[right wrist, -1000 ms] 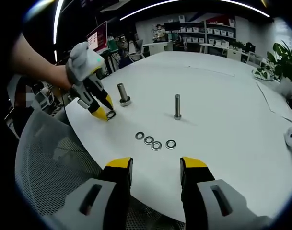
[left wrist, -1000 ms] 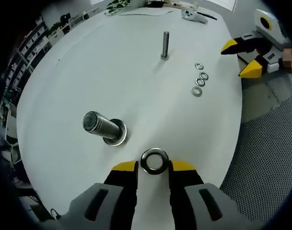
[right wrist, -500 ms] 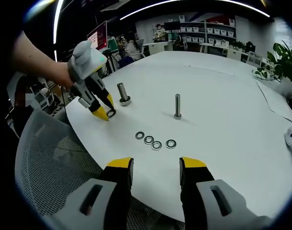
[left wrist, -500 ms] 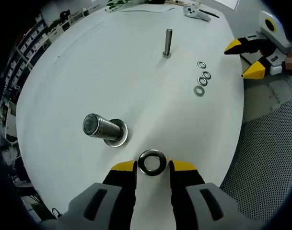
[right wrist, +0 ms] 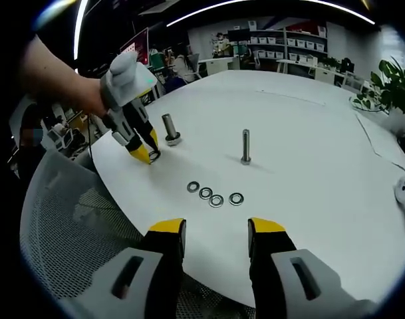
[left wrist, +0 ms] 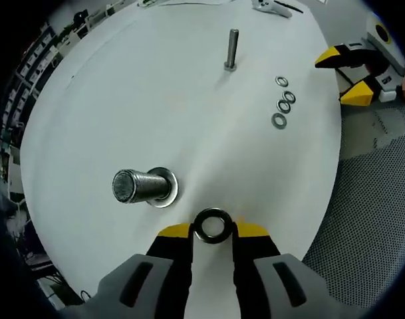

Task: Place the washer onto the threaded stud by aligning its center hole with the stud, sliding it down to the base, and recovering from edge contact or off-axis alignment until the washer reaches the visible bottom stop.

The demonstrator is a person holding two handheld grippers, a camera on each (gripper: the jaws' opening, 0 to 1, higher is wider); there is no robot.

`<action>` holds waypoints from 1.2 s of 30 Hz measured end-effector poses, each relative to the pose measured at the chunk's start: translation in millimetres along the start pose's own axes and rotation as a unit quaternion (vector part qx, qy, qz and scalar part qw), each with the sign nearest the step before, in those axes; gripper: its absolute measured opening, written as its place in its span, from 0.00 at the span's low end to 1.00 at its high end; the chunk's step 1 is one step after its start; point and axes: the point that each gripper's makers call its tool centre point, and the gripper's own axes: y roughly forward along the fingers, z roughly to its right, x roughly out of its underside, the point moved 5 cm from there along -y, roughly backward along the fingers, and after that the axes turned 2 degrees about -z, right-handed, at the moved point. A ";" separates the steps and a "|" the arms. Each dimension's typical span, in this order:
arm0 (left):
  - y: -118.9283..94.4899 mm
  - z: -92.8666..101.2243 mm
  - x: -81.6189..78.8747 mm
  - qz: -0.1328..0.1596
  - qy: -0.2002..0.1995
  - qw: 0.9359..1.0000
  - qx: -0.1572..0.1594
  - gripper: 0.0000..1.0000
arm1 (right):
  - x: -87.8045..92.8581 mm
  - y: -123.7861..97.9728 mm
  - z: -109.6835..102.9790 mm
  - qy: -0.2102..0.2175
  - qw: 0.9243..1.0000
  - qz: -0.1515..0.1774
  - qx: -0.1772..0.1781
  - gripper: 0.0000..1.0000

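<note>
Steel washer (left wrist: 212,226) is pinched between the yellow-tipped jaws of the left gripper (left wrist: 213,230), just beside the thick threaded stud (left wrist: 139,187) on the white surface (left wrist: 189,119). Compared with a second ago, the stud is seen more end-on, so the gripper has been tilted and raised; alignment is judged not yet begun. The right gripper (right wrist: 215,229) is held back near the surface edge, jaws spread, nothing between them. Four spare washers (right wrist: 214,195) and a slimmer stud (right wrist: 246,147) lie well apart.
</note>
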 end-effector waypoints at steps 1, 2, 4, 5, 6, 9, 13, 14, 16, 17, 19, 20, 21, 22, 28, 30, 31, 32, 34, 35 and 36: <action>-0.1 0.6 0.2 -0.002 -0.001 1.000 -0.001 0.20 | 0.0 0.0 -0.1 0.000 1.000 0.000 0.000 0.39; -0.2 1.0 0.5 -0.002 0.000 1.000 -0.001 0.20 | 0.0 -0.1 -0.5 -0.001 1.000 0.000 -0.001 0.39; -0.7 1.4 1.8 0.004 -0.002 1.000 -0.003 0.19 | -0.1 0.0 -0.5 -0.001 1.000 0.000 -0.001 0.39; -0.8 0.9 3.3 0.011 -0.003 1.000 -0.003 0.19 | -0.1 0.0 -0.4 -0.001 1.000 0.000 -0.001 0.39; -0.8 1.1 3.8 0.014 -0.001 1.000 -0.003 0.19 | 0.0 0.1 -0.2 0.000 1.000 0.000 -0.001 0.39; -0.8 1.2 3.7 0.021 -0.002 1.000 -0.004 0.19 | -0.1 -0.2 0.5 0.002 1.000 0.001 0.001 0.39; -0.7 0.8 3.6 0.023 0.008 1.000 -0.005 0.18 | -0.1 -0.3 0.5 0.003 1.000 0.001 0.001 0.39; -0.8 0.8 3.8 0.022 0.011 1.000 -0.006 0.18 | -0.2 -0.5 0.4 0.002 1.000 0.001 0.001 0.39; -1.1 0.3 4.9 0.020 0.006 1.000 -0.006 0.18 | 0.0 -0.4 0.4 0.002 1.000 0.001 0.001 0.39; -1.1 -0.5 5.8 0.020 0.003 1.000 -0.006 0.18 | 0.1 -0.2 0.5 0.002 1.000 0.000 0.002 0.39; -1.3 -0.7 7.2 0.020 0.003 1.000 -0.006 0.18 | -0.2 -0.2 0.7 0.002 1.000 0.001 0.002 0.39; -1.6 -0.5 8.3 0.021 0.006 1.000 -0.006 0.18 | -0.3 -0.4 0.7 0.003 1.000 0.002 0.002 0.39; -2.0 -0.4 9.0 0.022 0.008 1.000 -0.006 0.18 | -0.2 -0.5 0.6 0.003 1.000 0.001 0.002 0.39; -2.5 -0.4 9.5 0.021 0.009 1.000 -0.006 0.18 | -0.2 -0.7 0.5 0.002 1.000 0.001 0.002 0.39; -11.0 -6.3 11.7 0.035 -0.002 0.999 -0.012 0.18 | -0.2 -0.7 -0.1 0.001 1.000 0.000 0.001 0.39; -13.9 -8.4 13.0 0.038 -0.005 0.999 -0.015 0.18 | -0.4 -0.9 0.0 0.001 1.000 0.000 0.001 0.39; -15.0 -9.6 13.6 0.039 -0.007 0.999 -0.016 0.18 | -0.5 -0.9 0.0 0.001 1.000 0.000 0.001 0.39; -17.3 -11.2 14.0 0.041 -0.008 0.999 -0.017 0.18 | -0.4 -0.6 0.2 0.001 1.000 0.000 0.001 0.39; -21.4 -13.3 13.3 0.045 -0.007 0.999 -0.019 0.18 | -0.4 -0.3 0.3 0.001 1.000 0.000 0.001 0.39; -24.2 -15.2 12.1 0.049 -0.004 0.999 -0.022 0.18 | -0.3 -0.1 0.3 0.000 1.000 0.000 0.001 0.39; -26.1 -16.6 11.7 0.049 -0.002 0.998 -0.024 0.18 | -0.3 -0.2 0.4 0.000 1.000 0.000 0.001 0.39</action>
